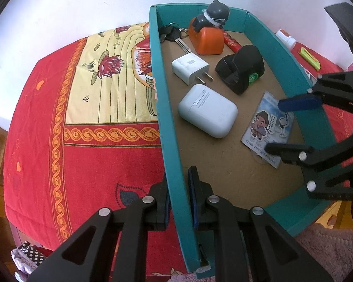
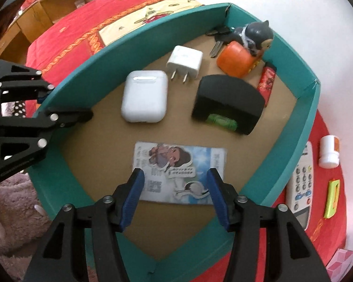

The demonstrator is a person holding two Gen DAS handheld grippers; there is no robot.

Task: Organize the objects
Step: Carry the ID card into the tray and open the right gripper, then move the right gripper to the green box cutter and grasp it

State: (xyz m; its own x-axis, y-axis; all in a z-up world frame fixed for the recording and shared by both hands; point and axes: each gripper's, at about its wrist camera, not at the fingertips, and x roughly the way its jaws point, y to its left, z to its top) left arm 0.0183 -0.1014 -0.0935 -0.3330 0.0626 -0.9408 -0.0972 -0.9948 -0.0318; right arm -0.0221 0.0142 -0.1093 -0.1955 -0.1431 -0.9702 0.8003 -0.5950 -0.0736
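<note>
Teal box (image 1: 174, 141) sits mid-frame on a red cloth (image 1: 82, 164); the left gripper (image 1: 178, 202) pinches its wall. Low in the right view, the right gripper (image 2: 175, 188) hangs with jaws spread above a card (image 2: 183, 159) lying flat on the box floor, not touching it.

A: What's around besides the stuff being sorted? Red flowery tablecloth (image 1: 87, 108) covers the whole table.

B: Yep, plus a pale wall (image 1: 82, 4) behind, wooden shelves (image 2: 47, 7) off in the corner, and a fuzzy pinkish rug (image 2: 9, 202) on the floor.
</note>
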